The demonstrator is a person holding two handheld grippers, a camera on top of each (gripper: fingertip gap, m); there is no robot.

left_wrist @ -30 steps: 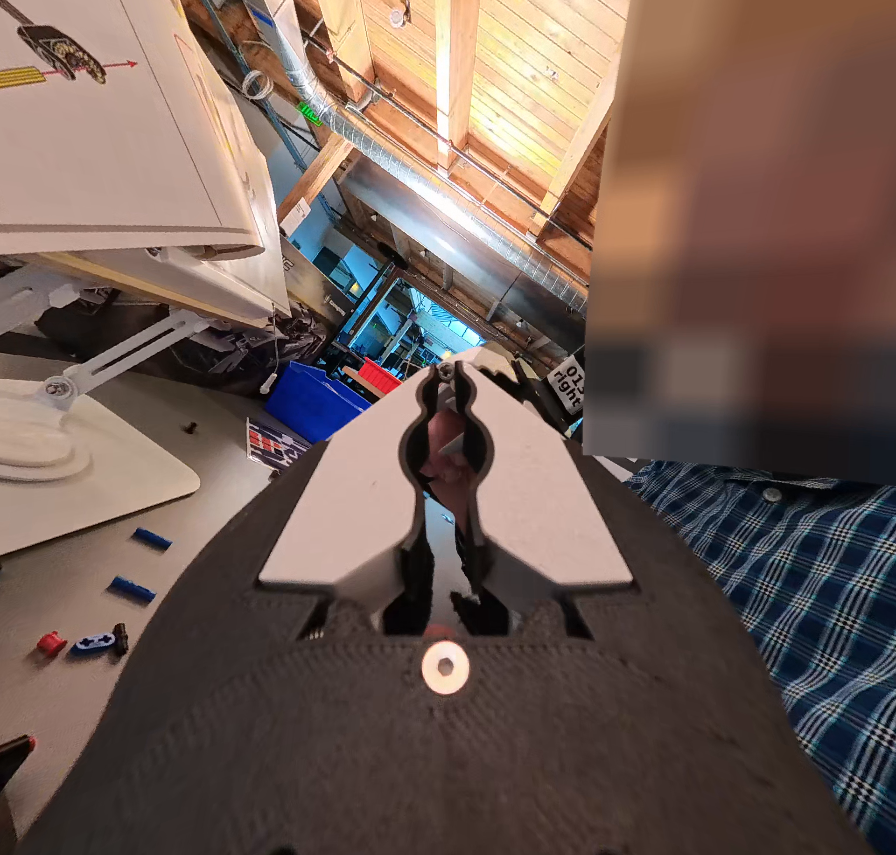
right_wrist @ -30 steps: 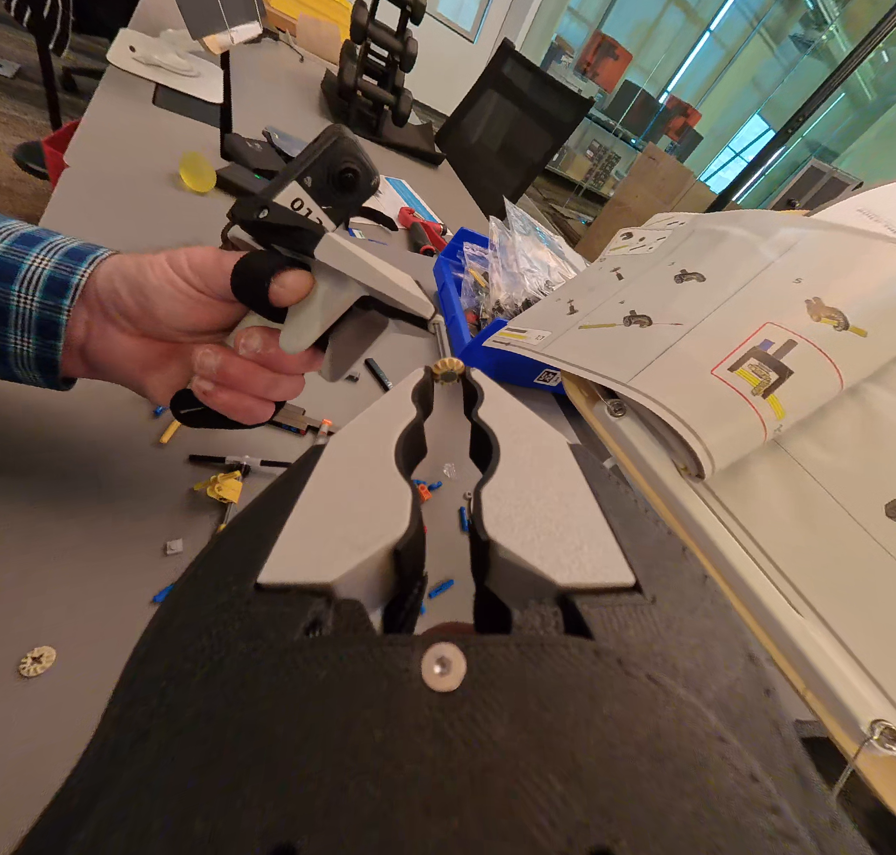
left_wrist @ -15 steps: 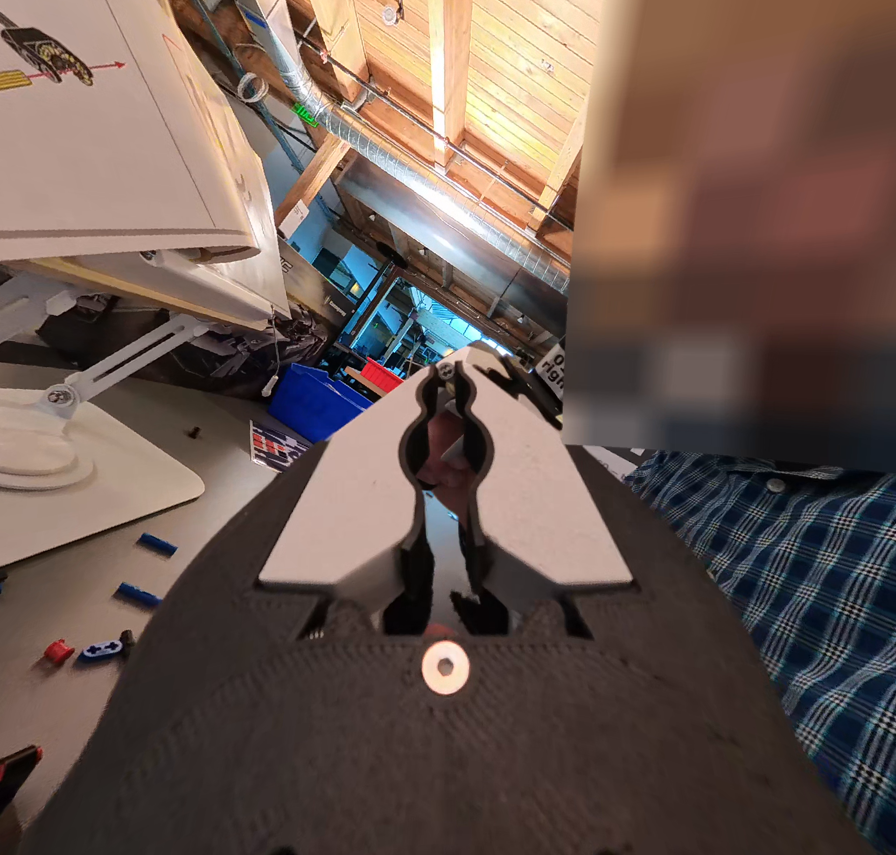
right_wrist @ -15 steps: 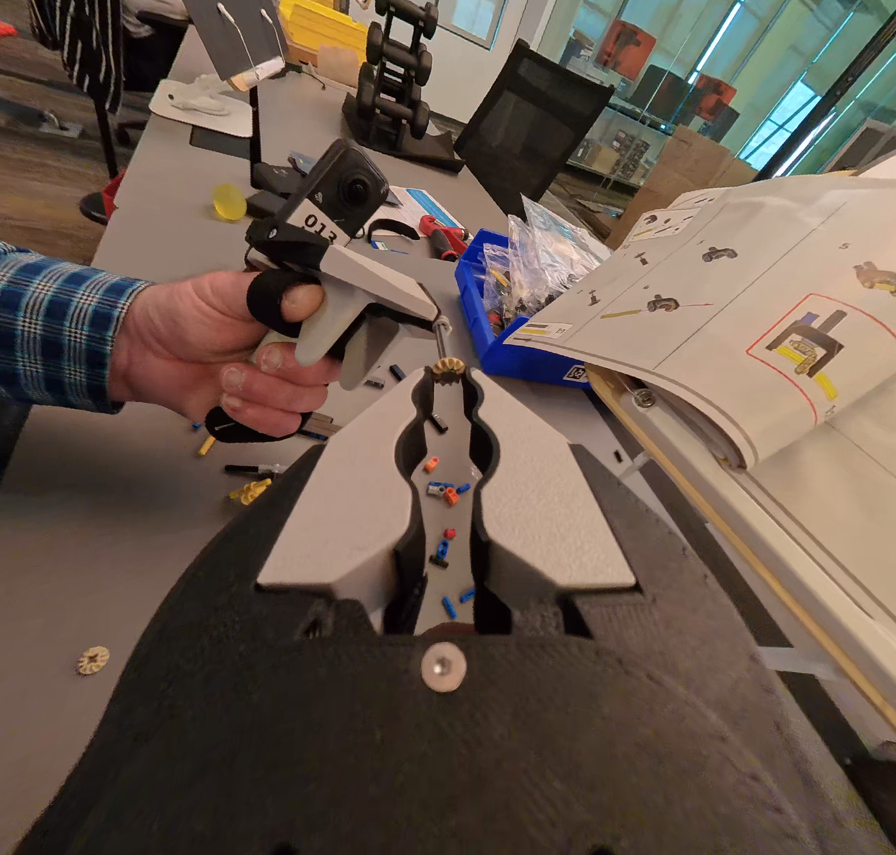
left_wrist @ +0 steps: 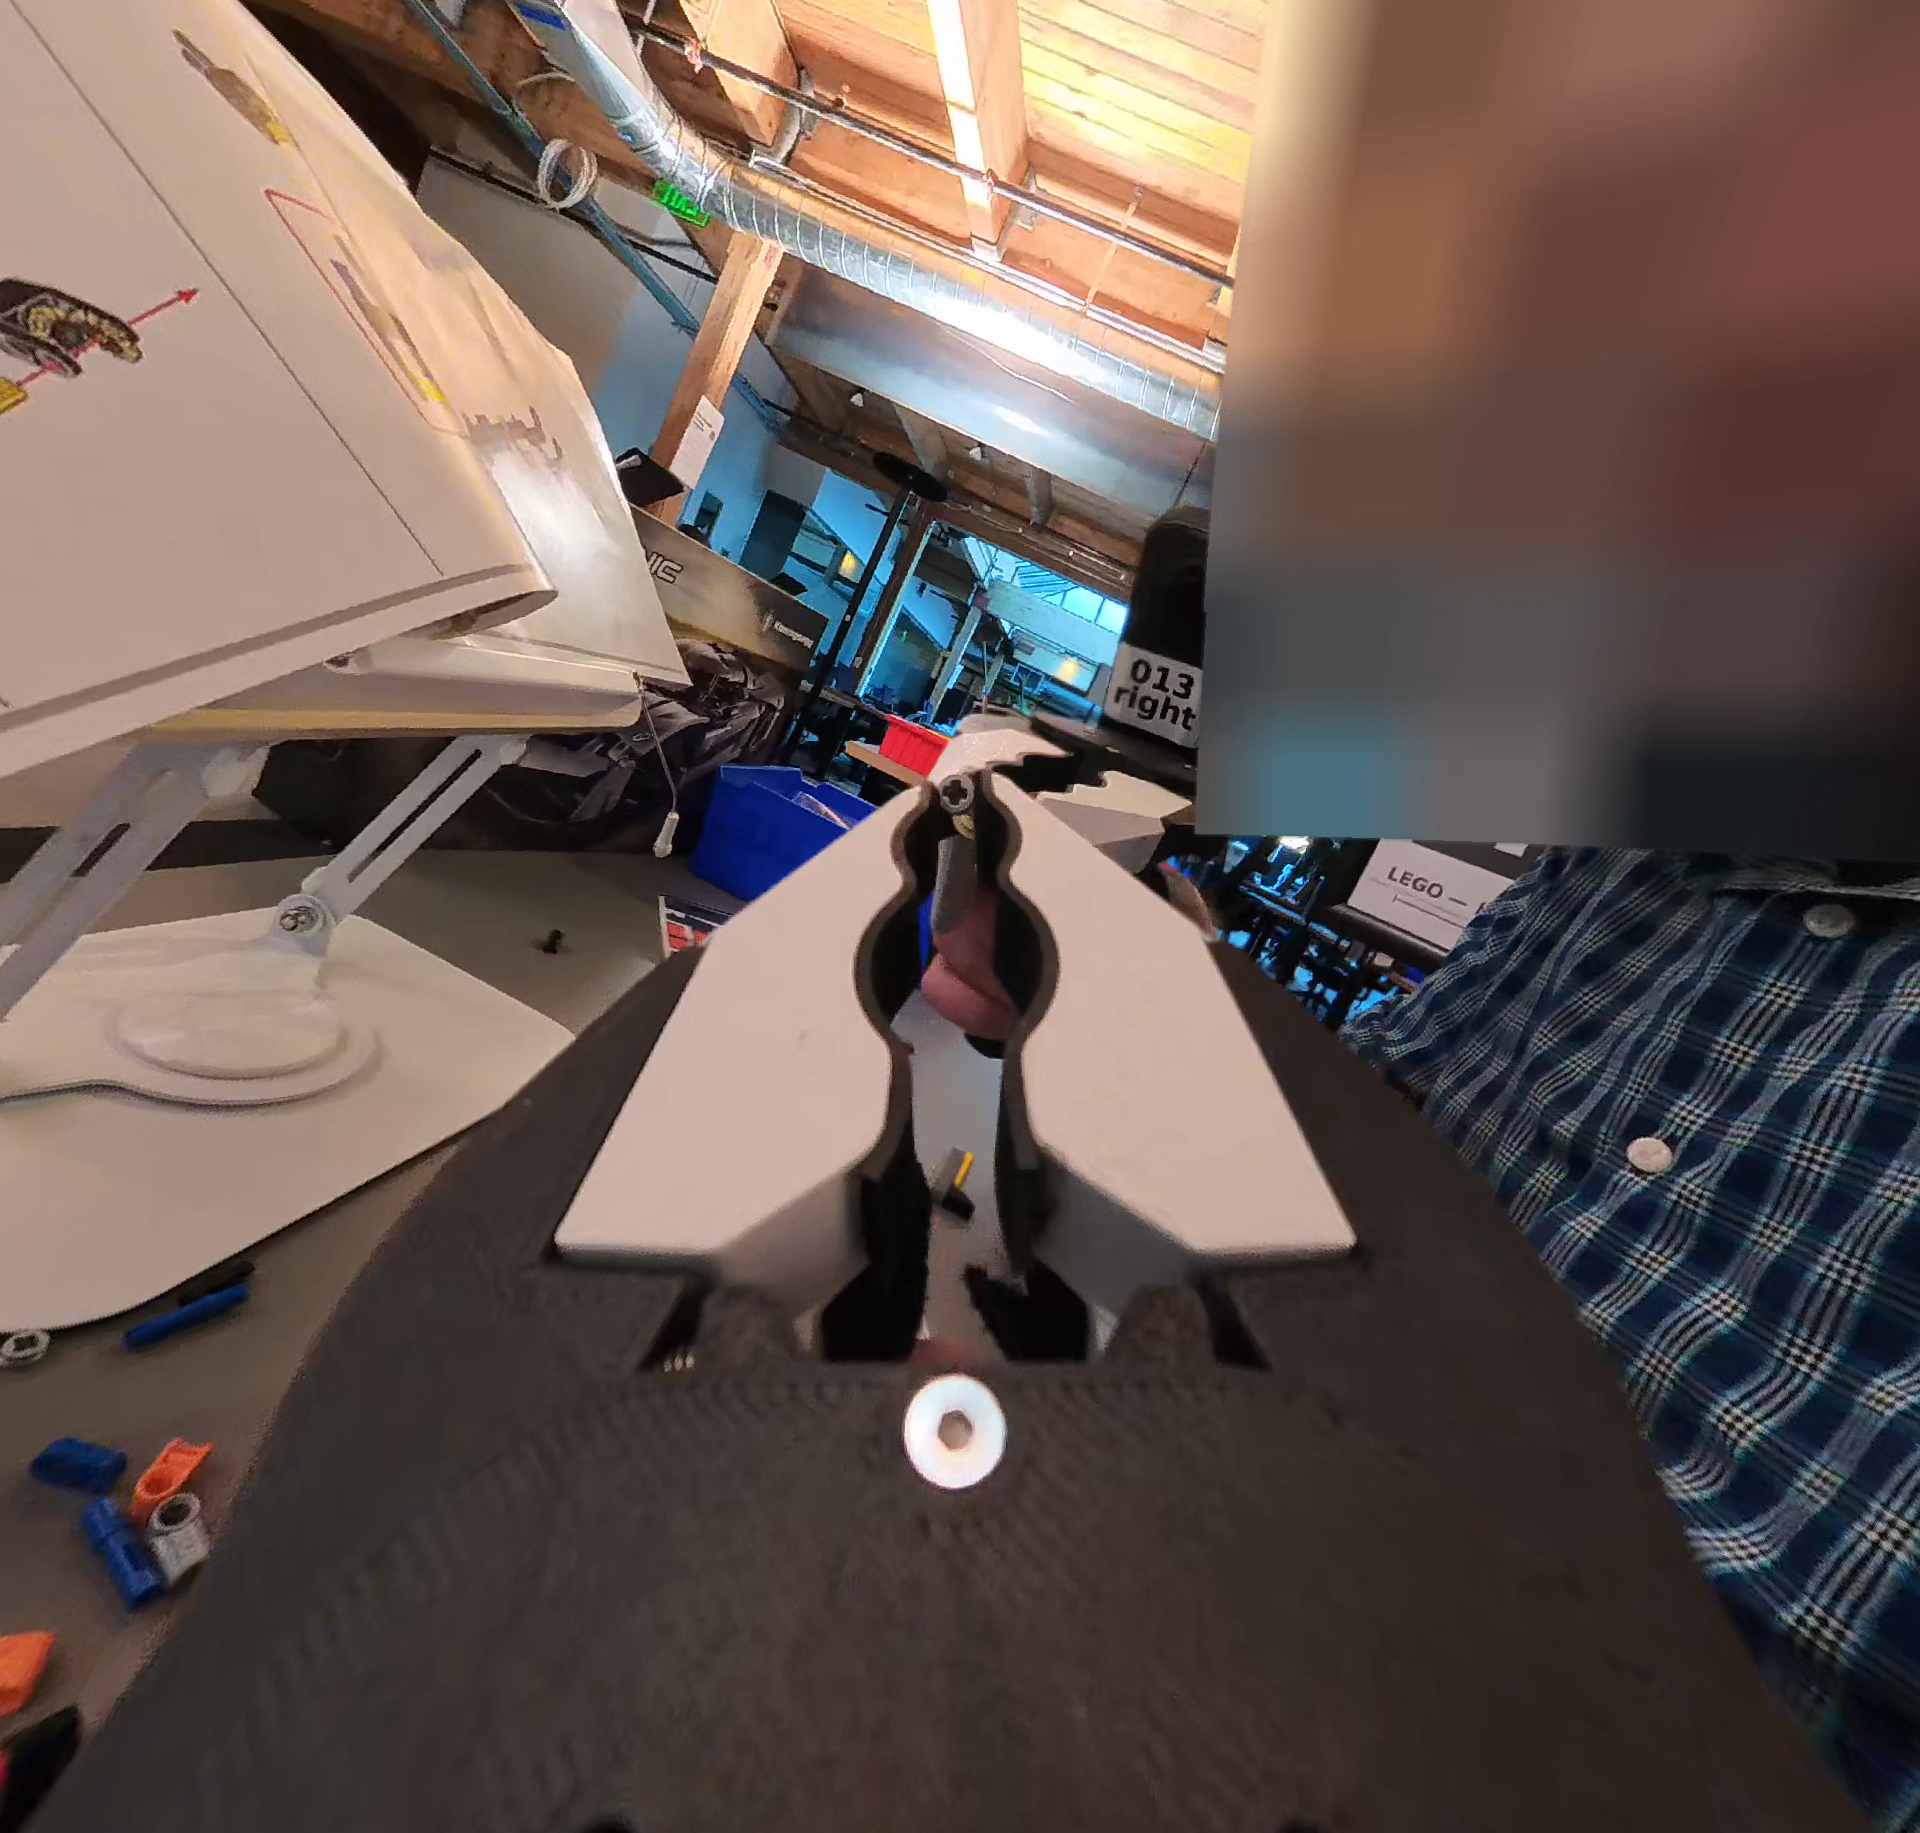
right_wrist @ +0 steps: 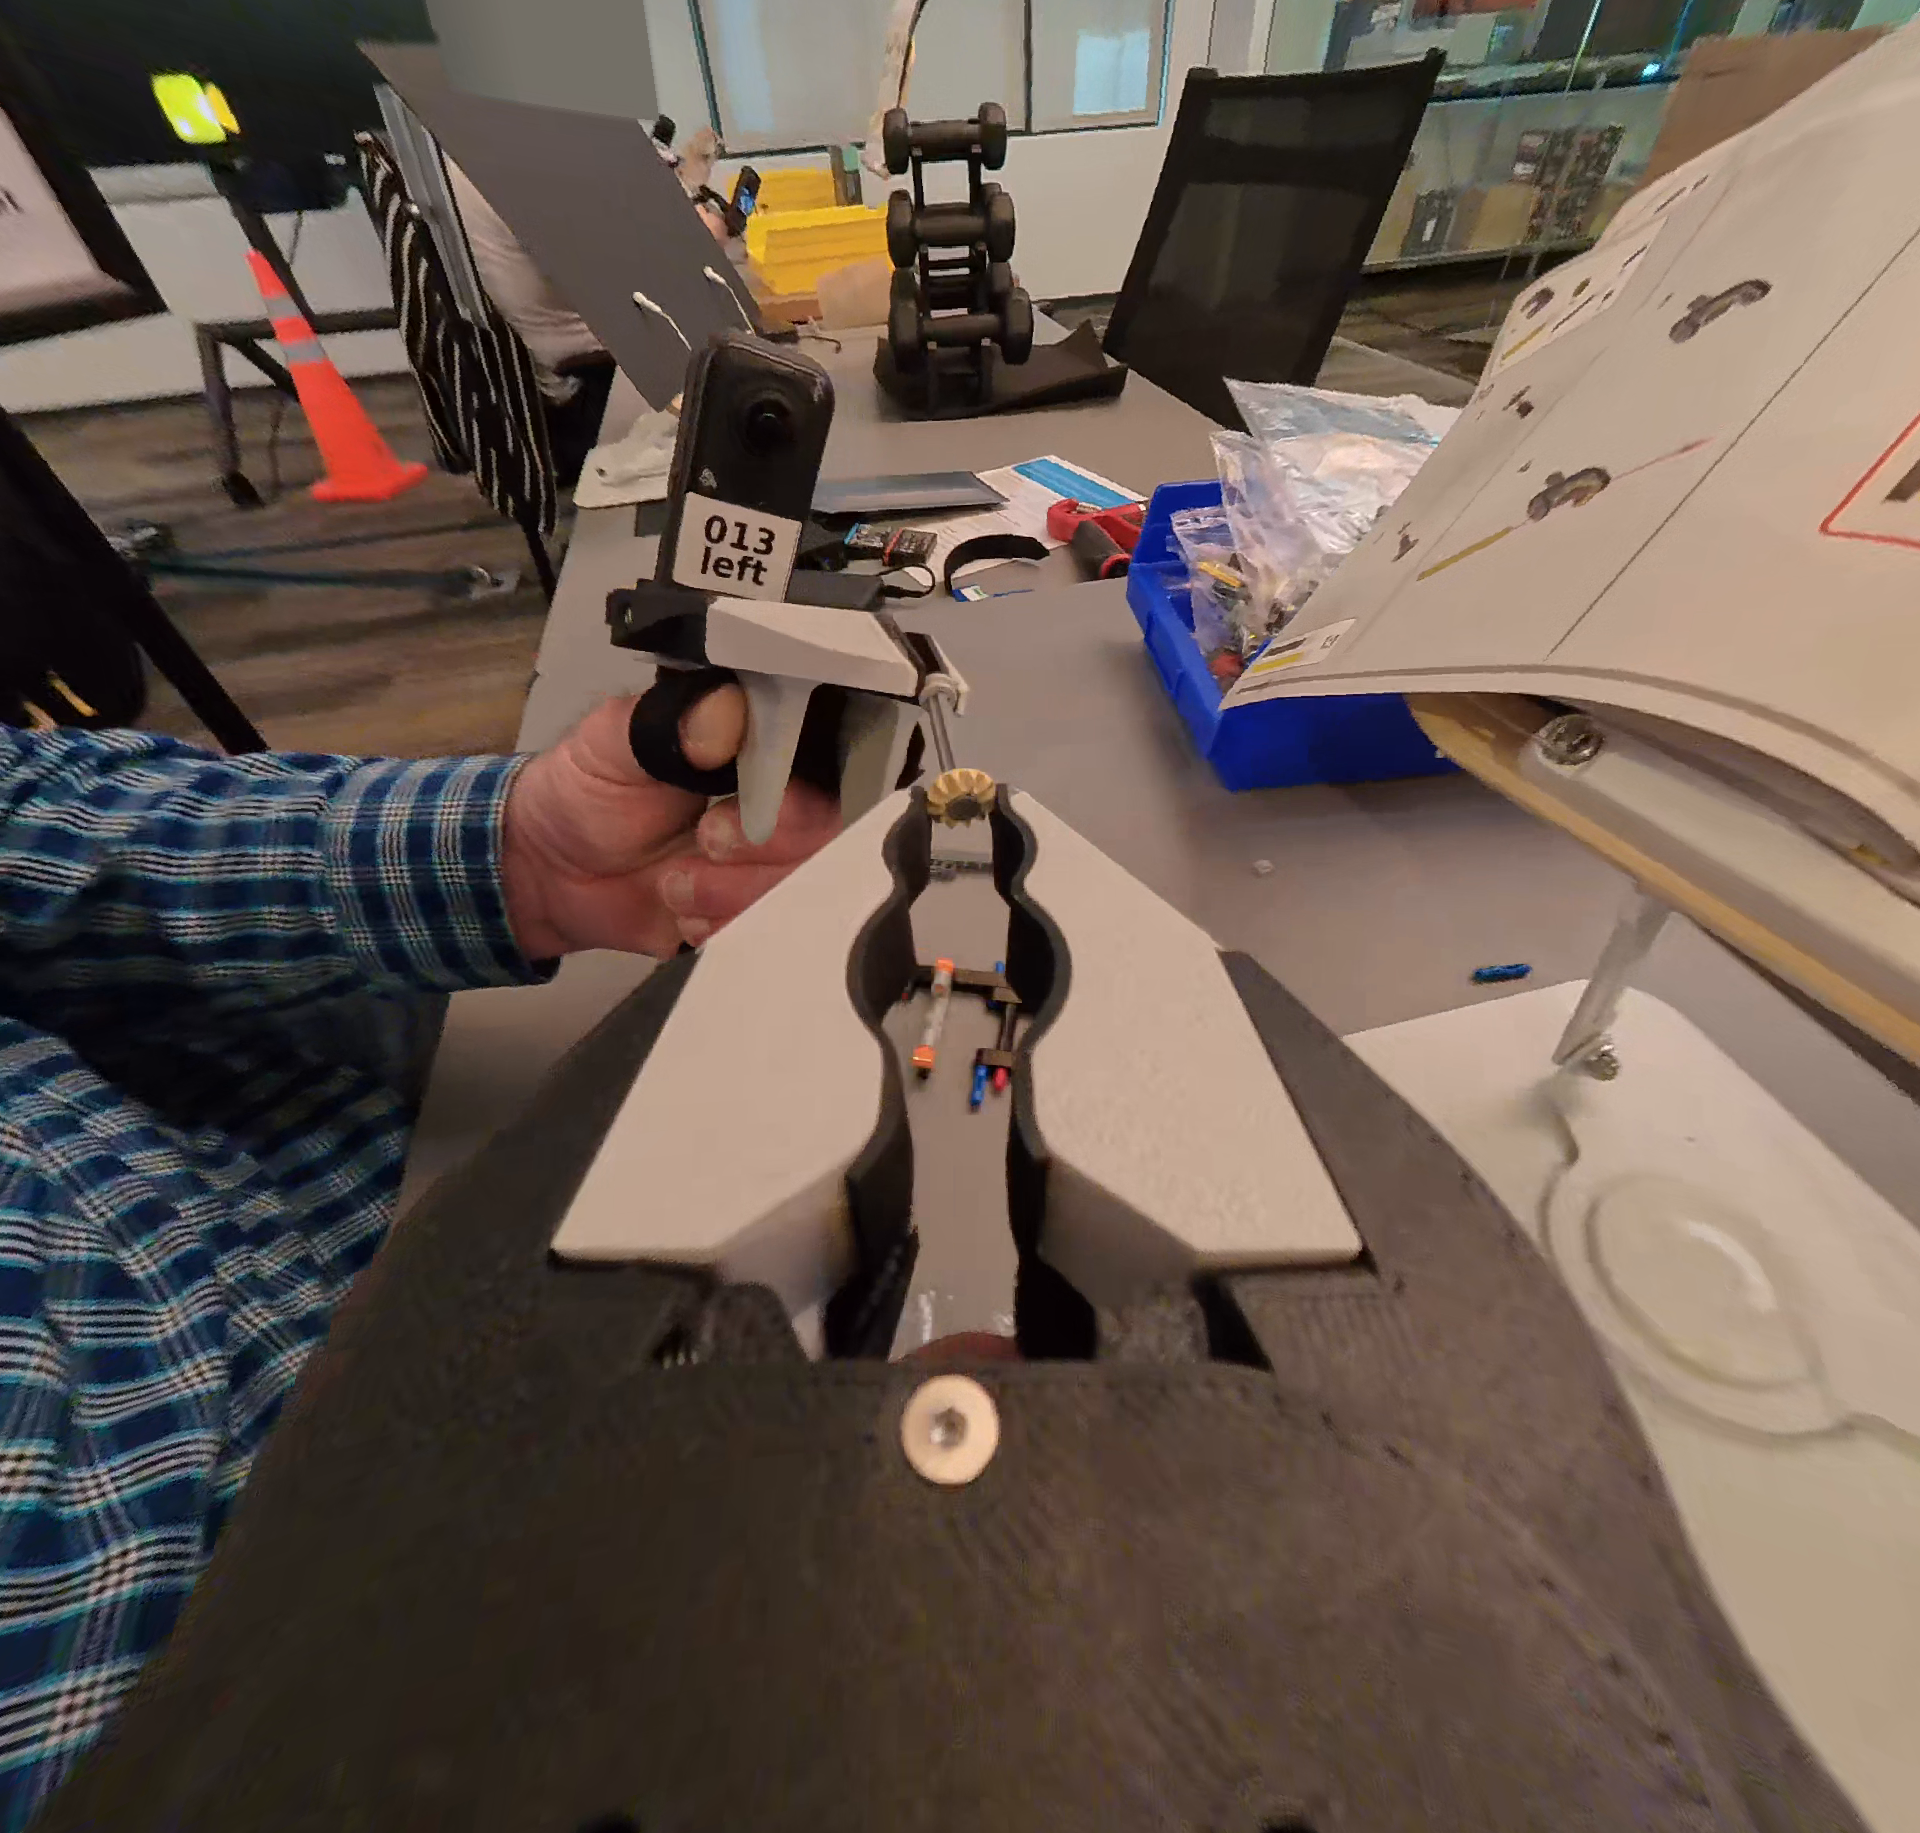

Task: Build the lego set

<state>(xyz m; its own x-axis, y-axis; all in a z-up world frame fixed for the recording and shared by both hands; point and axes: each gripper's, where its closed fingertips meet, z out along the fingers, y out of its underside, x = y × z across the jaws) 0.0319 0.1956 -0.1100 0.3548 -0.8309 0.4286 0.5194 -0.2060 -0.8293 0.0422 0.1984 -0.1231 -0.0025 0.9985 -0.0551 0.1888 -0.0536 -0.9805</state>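
Pinching a small tan bevel gear [right_wrist: 961, 796] at the very tips of its jaws, the right gripper [right_wrist: 961, 809] sits nearest the lens in its own view, and just beyond it the left gripper [right_wrist: 940, 687] holds a grey axle [right_wrist: 942, 734] that slants down towards that gear. The left wrist view shows the same axle end-on, its cross-shaped tip [left_wrist: 958, 796] nipped between nearly closed jaws. Compared with a second ago, the two tools have swung round so that the axle's free end now points straight at the gear's bore rather than lying off to one side, and the right tool has levelled out over the counter [right_wrist: 1143, 744]. That reads as the alignment step being nearly finished; I judge that what is left is to slide the gear onto the axle (whether the tip has already entered the hole is too small to tell).

Further out, loose pieces lie on the counter below the jaws, among them an orange-tipped pin [right_wrist: 932, 1020]. Beyond those stands a blue bin [right_wrist: 1195, 682] filled with bags of parts, and the open instruction booklet [right_wrist: 1662, 495] rests on its stand at the right.
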